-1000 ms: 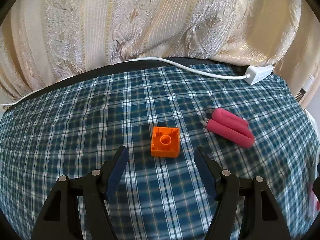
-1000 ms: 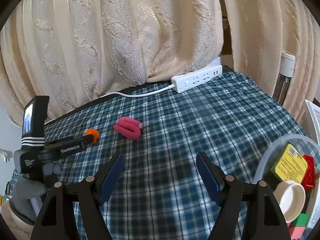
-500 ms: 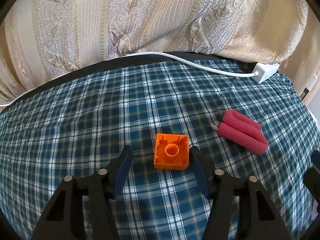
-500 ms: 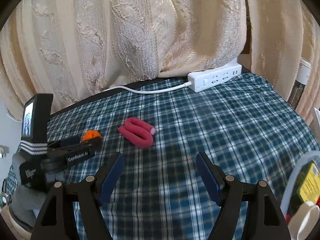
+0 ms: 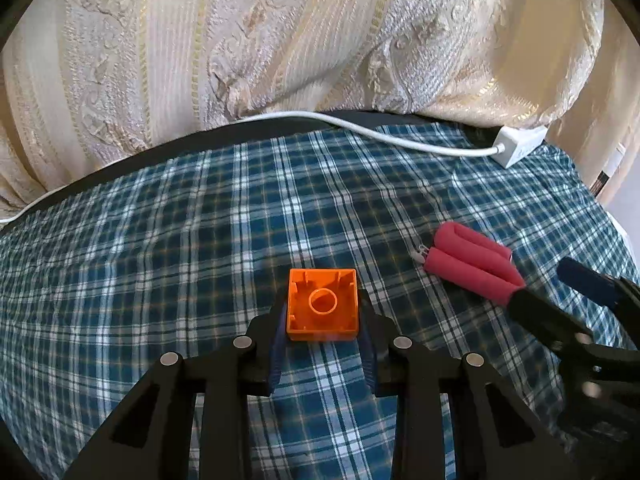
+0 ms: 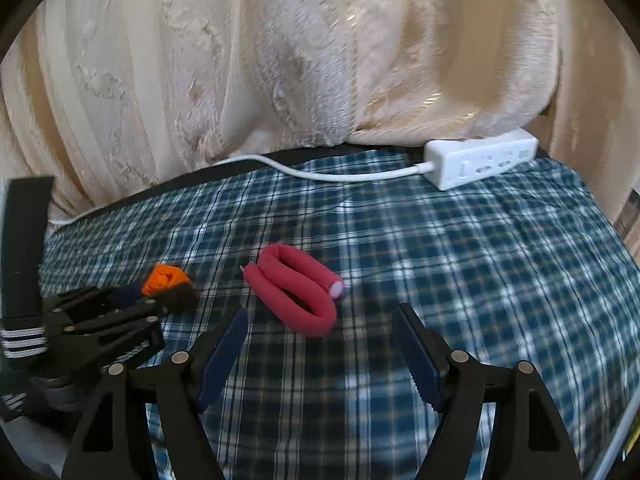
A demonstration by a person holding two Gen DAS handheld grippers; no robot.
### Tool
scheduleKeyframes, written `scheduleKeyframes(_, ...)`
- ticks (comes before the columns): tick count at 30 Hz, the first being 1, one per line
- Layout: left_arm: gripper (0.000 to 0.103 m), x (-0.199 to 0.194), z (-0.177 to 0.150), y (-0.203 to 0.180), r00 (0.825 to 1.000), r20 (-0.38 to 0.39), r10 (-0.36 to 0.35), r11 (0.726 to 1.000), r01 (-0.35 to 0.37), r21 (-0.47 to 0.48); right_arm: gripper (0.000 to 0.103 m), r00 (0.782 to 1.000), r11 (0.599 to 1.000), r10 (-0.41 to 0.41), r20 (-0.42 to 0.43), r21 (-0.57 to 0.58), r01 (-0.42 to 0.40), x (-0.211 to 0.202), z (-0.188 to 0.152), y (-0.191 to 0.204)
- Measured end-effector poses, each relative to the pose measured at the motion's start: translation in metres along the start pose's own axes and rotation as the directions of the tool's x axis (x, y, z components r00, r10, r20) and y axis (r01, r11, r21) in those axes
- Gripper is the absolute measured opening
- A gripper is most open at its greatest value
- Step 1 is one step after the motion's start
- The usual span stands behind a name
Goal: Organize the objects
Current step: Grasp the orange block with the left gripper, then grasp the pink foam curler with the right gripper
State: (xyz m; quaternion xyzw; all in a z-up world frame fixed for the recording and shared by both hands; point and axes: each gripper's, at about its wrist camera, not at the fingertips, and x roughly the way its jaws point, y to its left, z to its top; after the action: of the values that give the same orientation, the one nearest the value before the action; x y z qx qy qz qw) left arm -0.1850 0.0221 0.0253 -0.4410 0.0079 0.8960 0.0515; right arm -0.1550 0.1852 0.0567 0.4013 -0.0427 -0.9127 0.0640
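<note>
Nearest to us, our left gripper (image 5: pixel 322 344) has just been closing, and its two pads now pinch the orange block (image 5: pixel 322 305) from either side, where a second ago they stood wide with the block lying free between and ahead of them. The block sits hollow side up, on or barely above the checked cloth of the tabletop (image 5: pixel 168 248); we cannot tell which. We judge the pick of this piece secured, so lifting it away to wherever the sorted things go looks like the next step. Just to the right of the block, our right gripper (image 6: pixel 320 354) has come in from the side with its pads spread and nothing between them, and it now stands just short of the folded pink foam roller (image 6: pixel 298 294), which lies near the block but apart from it. That suggests the roller is our second pick. Farther back from the block, a white power strip (image 6: pixel 480 162) and its cable (image 5: pixel 360 130) lie along the tabletop's far edge, and the cream curtain (image 5: pixel 280 40) hangs behind.
</note>
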Motion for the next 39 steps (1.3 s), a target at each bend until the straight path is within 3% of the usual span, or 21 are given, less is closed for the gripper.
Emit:
scheduleKeyframes(12, 0.032, -0.013, 0.005, 0.014, 0.999, 0.034, 0.018, 0.999, -0.016, -0.041, 0.078, 0.998, 0.992, 0.027, -0.052, -0.12, -0.034, 0.038, 0.023, 0.016)
scheduleKeyframes(20, 0.032, -0.013, 0.005, 0.016, 0.999, 0.032, 0.018, 0.999, -0.017, -0.045, 0.078, 0.995, 0.978, 0.036, -0.097, -0.203, -0.055, 0.044, 0.014, 0.029)
scheduleKeyframes(25, 0.032, -0.014, 0.004, 0.016, 0.999, 0.032, 0.016, 0.999, -0.015, -0.046, 0.055, 0.995, 0.975, 0.016, -0.103, -0.217, -0.038, 0.046, 0.012, 0.032)
scheduleKeyframes(39, 0.032, -0.025, 0.005, 0.006, 0.999, 0.047, -0.005, 1.0, 0.006, -0.03, 0.051, 0.996, 0.99, 0.027, -0.09, -0.137, -0.039, 0.013, -0.003, 0.027)
